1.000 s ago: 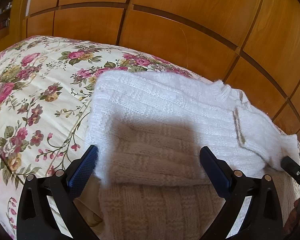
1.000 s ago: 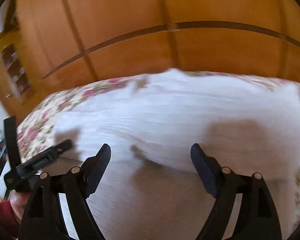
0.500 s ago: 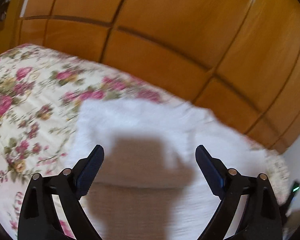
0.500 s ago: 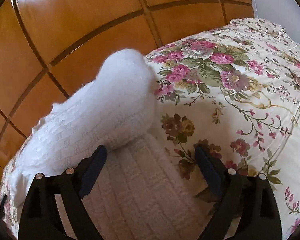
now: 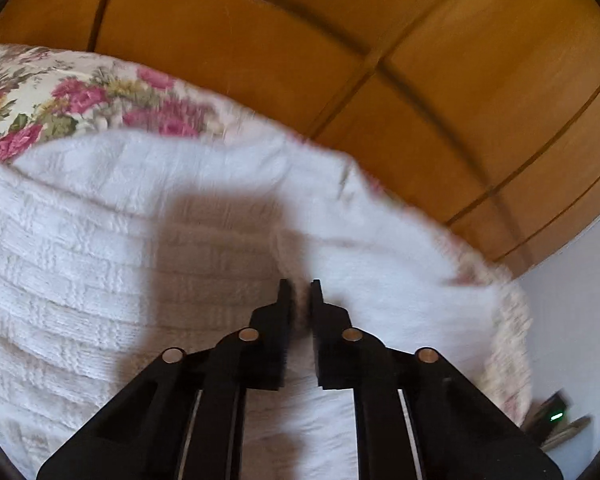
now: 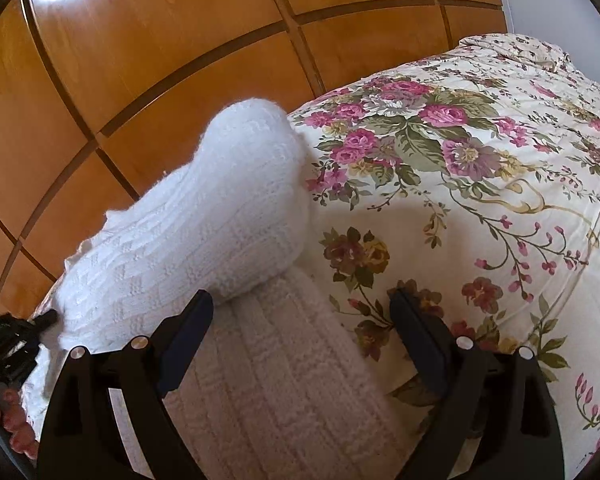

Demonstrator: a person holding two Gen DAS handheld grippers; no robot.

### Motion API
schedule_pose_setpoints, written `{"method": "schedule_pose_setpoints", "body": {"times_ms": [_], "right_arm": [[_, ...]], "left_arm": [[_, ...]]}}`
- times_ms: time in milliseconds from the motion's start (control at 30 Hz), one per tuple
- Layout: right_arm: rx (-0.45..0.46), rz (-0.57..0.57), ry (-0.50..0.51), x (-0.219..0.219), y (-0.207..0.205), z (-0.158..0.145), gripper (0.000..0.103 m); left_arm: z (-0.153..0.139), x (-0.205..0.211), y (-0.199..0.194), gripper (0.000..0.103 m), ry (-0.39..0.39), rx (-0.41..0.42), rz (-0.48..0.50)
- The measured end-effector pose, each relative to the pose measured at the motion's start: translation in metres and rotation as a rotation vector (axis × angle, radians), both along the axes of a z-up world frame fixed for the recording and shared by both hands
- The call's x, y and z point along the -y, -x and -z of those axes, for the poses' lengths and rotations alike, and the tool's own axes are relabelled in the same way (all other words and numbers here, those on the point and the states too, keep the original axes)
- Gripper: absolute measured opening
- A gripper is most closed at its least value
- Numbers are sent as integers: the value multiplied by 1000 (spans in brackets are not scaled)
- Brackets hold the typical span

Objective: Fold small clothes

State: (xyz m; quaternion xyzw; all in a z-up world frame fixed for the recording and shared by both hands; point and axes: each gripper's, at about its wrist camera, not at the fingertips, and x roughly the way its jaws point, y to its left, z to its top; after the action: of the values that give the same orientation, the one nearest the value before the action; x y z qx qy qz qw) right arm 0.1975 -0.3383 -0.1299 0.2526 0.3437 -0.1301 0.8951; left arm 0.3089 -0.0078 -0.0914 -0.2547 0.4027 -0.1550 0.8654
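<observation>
white knit sweater (image 6: 204,232) | chunky ribbed | folded | on floral bedspread (image 6: 480,184)

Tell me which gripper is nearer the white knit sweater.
Left. The left gripper has just closed with a fold of the white knit sweater between its jaws. The right gripper hangs open above the sweater's edge.

We've got a white knit sweater (image 6: 204,216) with a blocky basket-weave texture, lying on a cream bedspread (image 6: 480,184) covered in pink and purple roses with green leaves. Behind it, orange-brown wood panels (image 5: 300,40). Both grippers look black, pads maybe dark blue (image 6: 186,340).
</observation>
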Motion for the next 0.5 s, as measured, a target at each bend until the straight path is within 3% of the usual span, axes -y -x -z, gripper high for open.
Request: {"method": "schedule_pose_setpoints", "body": {"times_ms": [133,300,367,433,467,500], "right_arm": [[5,0,-6,1,1,0,90],[4,-2,-8,0,0,0,91],[5,-2,-9,0,0,1,91],[2,-2,-7,0,0,1,91],[0,-2,-5,0,0,1,91],[-1,-2,-4,0,0,1,91]], "left_arm": [[-3,-36,11,0,48,18,-100],[30,-65,31,0,-42,-9,-134],[39,-68,38,0,42,4,-101],[28,-63,36,16,53,35,-66],[22,-58,33,50,60,45,-46],[17,-55,32,70,83,56,-30]]}}
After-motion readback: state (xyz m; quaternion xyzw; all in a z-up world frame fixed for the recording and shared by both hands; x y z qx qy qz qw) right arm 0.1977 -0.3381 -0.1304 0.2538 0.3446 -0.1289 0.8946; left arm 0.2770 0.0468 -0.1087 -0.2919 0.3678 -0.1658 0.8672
